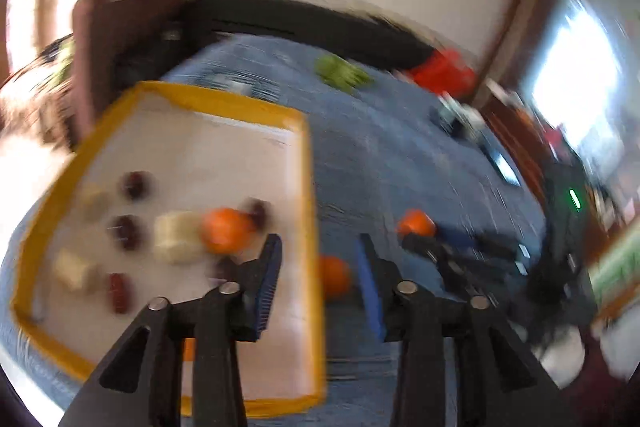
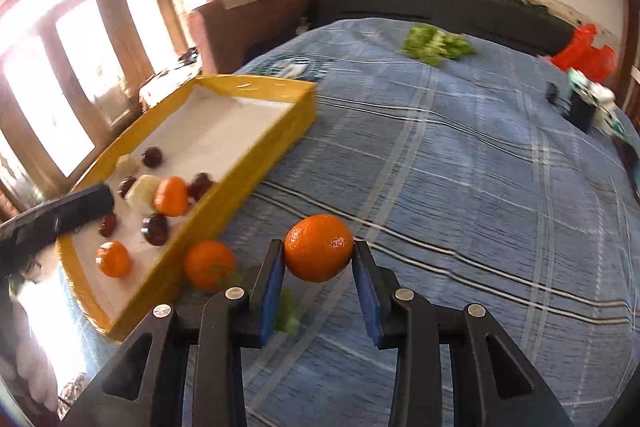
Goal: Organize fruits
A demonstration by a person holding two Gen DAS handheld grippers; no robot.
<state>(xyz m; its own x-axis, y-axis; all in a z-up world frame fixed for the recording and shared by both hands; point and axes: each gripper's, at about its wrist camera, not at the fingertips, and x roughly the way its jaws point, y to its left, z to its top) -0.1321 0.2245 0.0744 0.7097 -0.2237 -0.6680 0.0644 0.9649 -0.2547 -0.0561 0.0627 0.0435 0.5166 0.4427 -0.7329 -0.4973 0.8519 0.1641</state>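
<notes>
A yellow-rimmed tray (image 2: 256,155) lies on the blue bed and holds oranges, dark red fruits and pale chunks. My right gripper (image 2: 318,251) is shut on an orange (image 2: 319,253), held above the bedspread right of the tray. Another orange (image 2: 209,264) lies on the bed beside the tray's near corner. My left gripper (image 1: 320,247) is open and empty above the tray's right rim (image 1: 310,187). Below it an orange (image 1: 334,275) lies on the bed. The right gripper's orange (image 1: 416,223) shows in the blurred left wrist view. One orange (image 1: 226,229) sits inside the tray.
Green leafy stuff (image 2: 436,43) and a red bag (image 2: 584,53) lie at the bed's far end. Small boxes (image 2: 588,103) sit at the right edge. A brown armchair (image 2: 240,19) stands behind the tray. Bright windows are on the left.
</notes>
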